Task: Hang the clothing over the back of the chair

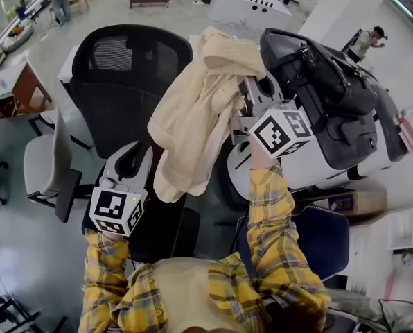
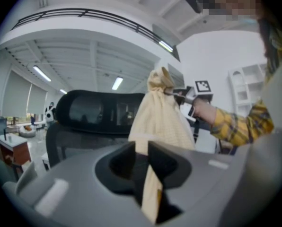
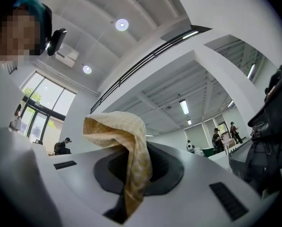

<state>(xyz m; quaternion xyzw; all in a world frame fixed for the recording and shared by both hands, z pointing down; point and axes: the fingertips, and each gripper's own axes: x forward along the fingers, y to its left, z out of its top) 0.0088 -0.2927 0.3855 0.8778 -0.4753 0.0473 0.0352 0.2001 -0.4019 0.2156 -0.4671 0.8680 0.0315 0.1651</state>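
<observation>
From the head view, we see the shirt point(image 1: 196, 109) hanging in the air by the right edge of the chair point(image 1: 116, 82) back, with the left hand-held gripper point(image 1: 138, 152) low and the right hand-held gripper point(image 1: 251, 89) high. In the left gripper view, the jaws are pinched on a shirt edge. In the right gripper view, the jaws are clamped on a bunched fold.

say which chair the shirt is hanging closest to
The black mesh-backed chair: the shirt hangs right beside its back, while the grey chair stands apart at the far left.
</observation>
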